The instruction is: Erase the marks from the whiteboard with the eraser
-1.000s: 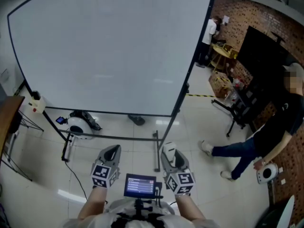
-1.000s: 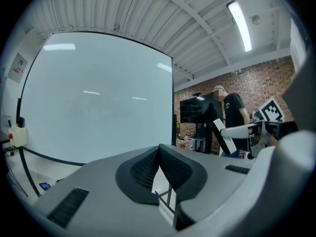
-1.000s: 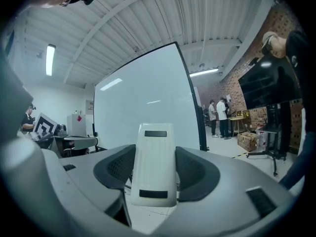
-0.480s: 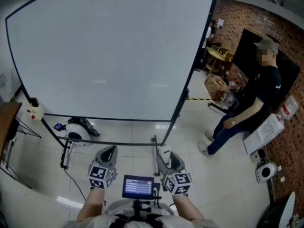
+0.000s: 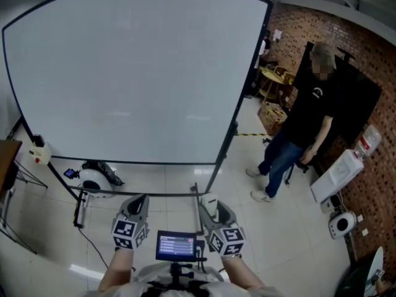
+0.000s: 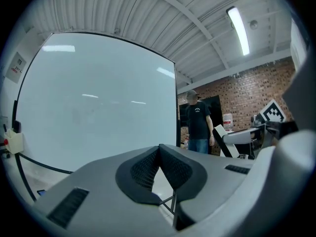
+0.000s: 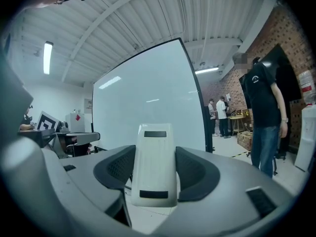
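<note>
A large whiteboard on a black wheeled frame stands ahead of me, its face blank with no marks I can make out; it also shows as the whiteboard and the whiteboard. My right gripper is shut on a white eraser, which pokes up between its jaws as the eraser. My left gripper is shut with its pads together and nothing between them. Both grippers are held low, near my body, well short of the board.
A person in a black shirt and jeans stands right of the board's edge. A white machine sits by the brick wall at right. A round white device and cables lie on the floor under the board. More people stand far off.
The person at right has stood up and walked nearer the board's right edge. My view has tilted up a little. Both grippers stay low, the eraser still gripped.
</note>
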